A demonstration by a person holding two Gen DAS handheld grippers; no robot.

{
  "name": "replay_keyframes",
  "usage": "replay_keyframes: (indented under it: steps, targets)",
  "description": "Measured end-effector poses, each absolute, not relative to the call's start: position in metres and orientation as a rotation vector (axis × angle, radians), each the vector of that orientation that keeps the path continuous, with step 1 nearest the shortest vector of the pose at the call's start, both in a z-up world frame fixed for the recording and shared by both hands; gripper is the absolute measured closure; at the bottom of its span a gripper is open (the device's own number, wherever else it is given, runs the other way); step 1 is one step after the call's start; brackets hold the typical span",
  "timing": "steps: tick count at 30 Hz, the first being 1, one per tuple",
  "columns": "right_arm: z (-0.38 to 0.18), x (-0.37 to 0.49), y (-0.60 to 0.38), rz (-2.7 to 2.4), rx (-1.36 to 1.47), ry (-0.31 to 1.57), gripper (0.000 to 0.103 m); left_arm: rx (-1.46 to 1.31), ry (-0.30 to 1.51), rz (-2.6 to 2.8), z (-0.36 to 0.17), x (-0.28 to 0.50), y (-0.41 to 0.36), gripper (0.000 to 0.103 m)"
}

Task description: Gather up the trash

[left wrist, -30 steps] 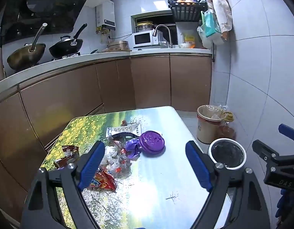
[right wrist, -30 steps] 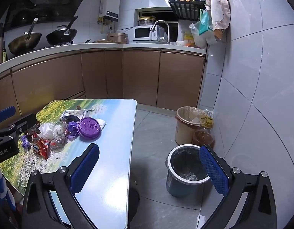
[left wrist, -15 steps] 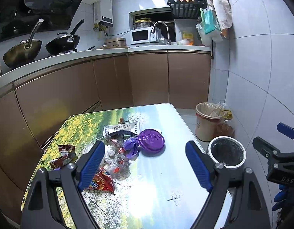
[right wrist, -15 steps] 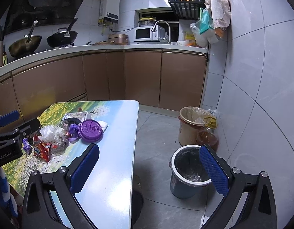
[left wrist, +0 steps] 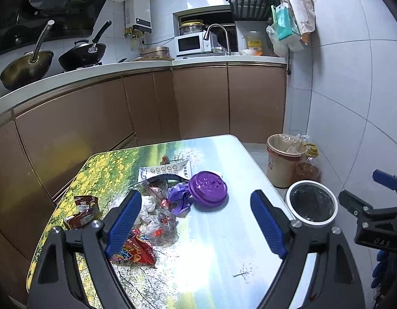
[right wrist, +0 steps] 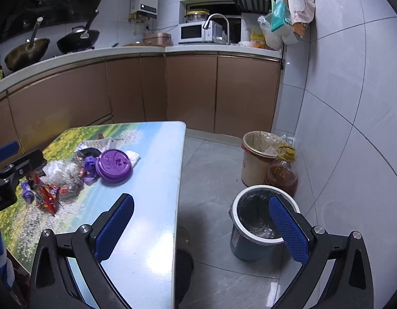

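Observation:
A heap of trash lies on the printed table [left wrist: 211, 244]: a purple lid [left wrist: 208, 187], a purple wrapper [left wrist: 179, 197], clear crumpled plastic [left wrist: 160, 219], a red snack bag [left wrist: 135, 252] and a brown wrapper [left wrist: 84, 207]. My left gripper [left wrist: 196, 221] hovers open above the table's near part, just short of the heap, holding nothing. My right gripper [right wrist: 201, 228] is open and empty, spanning the table's right edge and the white-rimmed grey bin [right wrist: 255, 221] on the floor. The purple lid [right wrist: 113, 164] and red bag [right wrist: 48, 195] show at its left.
A beige bin [right wrist: 260, 154] with a liner and an oil bottle [right wrist: 282, 172] stand by the tiled wall behind the grey bin. Brown cabinets and a countertop with woks, microwave and faucet run along the back. Grey floor lies between table and bins.
Both grippers have drawn back and risen slightly, so the table and trash look a little farther off. Both stay open; nothing on the table has moved.

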State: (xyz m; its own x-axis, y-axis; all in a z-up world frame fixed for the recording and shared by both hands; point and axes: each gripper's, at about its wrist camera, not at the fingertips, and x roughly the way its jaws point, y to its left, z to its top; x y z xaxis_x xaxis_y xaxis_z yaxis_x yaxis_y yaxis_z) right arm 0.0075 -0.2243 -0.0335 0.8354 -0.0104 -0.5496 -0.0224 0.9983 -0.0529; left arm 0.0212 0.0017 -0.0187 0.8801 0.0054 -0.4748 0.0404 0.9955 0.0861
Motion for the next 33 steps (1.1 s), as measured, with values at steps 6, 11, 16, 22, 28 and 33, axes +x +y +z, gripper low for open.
replay_keyframes:
  steps: [6, 11, 16, 22, 28, 33]
  targets:
    - [-0.035, 0.014, -0.225, 0.000, -0.041, 0.583, 0.000, 0.090, 0.515, -0.030, -0.027, 0.029, 0.007, 0.017]
    - [-0.039, 0.022, -0.222, 0.009, -0.032, 0.600, 0.000, 0.092, 0.531, -0.041, -0.031, 0.034, 0.011, 0.017]
    - [-0.041, 0.029, -0.217, 0.023, -0.028, 0.604, 0.000, 0.096, 0.532, -0.068, -0.033, 0.036, 0.009, 0.017]
    - [-0.044, 0.035, -0.220, 0.025, -0.016, 0.615, 0.000, 0.121, 0.531, -0.100, -0.036, 0.037, 0.002, 0.017]
    - [-0.051, 0.042, -0.220, 0.036, -0.010, 0.639, 0.000, 0.152, 0.550, -0.144, -0.041, 0.038, -0.009, 0.017]
    - [-0.056, 0.048, -0.216, 0.058, -0.014, 0.657, 0.000, 0.161, 0.577, -0.193, -0.047, 0.039, -0.015, 0.017]
